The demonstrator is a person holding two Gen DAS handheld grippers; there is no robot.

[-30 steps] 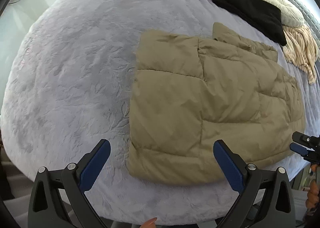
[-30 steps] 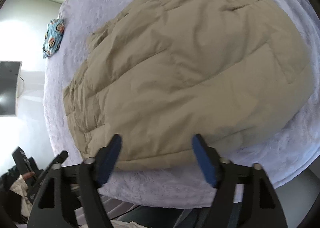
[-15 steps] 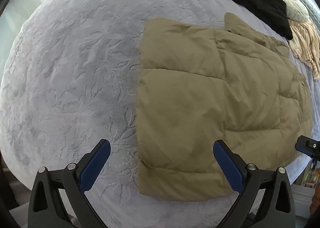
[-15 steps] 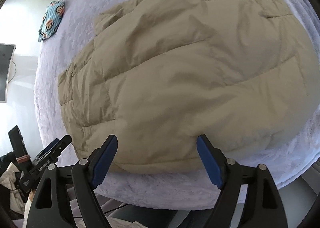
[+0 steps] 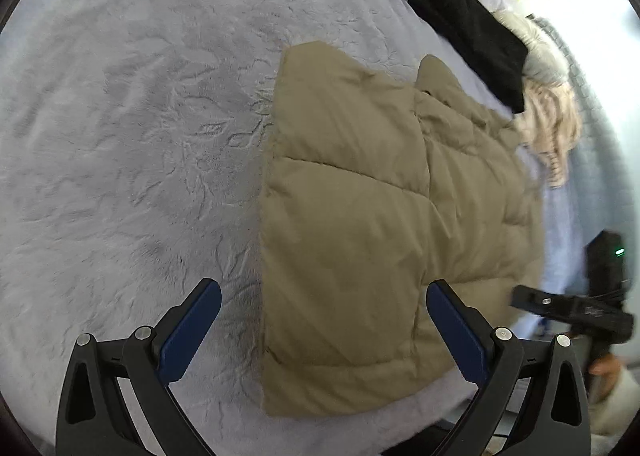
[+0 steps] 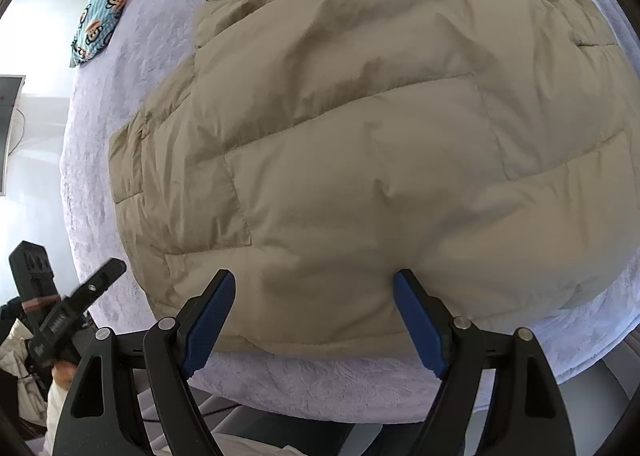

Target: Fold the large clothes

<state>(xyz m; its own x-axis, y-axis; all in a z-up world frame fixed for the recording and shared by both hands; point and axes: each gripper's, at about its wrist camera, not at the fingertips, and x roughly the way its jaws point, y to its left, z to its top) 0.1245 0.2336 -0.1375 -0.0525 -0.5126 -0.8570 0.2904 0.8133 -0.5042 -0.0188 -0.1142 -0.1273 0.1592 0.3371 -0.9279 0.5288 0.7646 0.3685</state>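
Note:
A tan quilted puffer jacket [image 5: 360,216] lies flat on a lavender plush bed cover [image 5: 120,136]; it fills the right wrist view [image 6: 380,136]. My left gripper [image 5: 320,320] is open and empty, hovering over the jacket's near left corner. My right gripper [image 6: 314,312] is open and empty, just above the jacket's near hem. The right gripper shows at the right edge of the left wrist view [image 5: 568,308]. The left gripper shows at the lower left of the right wrist view [image 6: 72,308].
A black garment [image 5: 468,32] and a cream striped knit [image 5: 552,116] lie beyond the jacket at the far right. A blue monkey-print cloth [image 6: 98,24] lies at the bed's far left corner. The bed edge [image 6: 320,388] runs just below the hem.
Both grippers have moved forward and lower toward the jacket's near hem, which now looks larger. The left view has swung right. Both jaws stay open.

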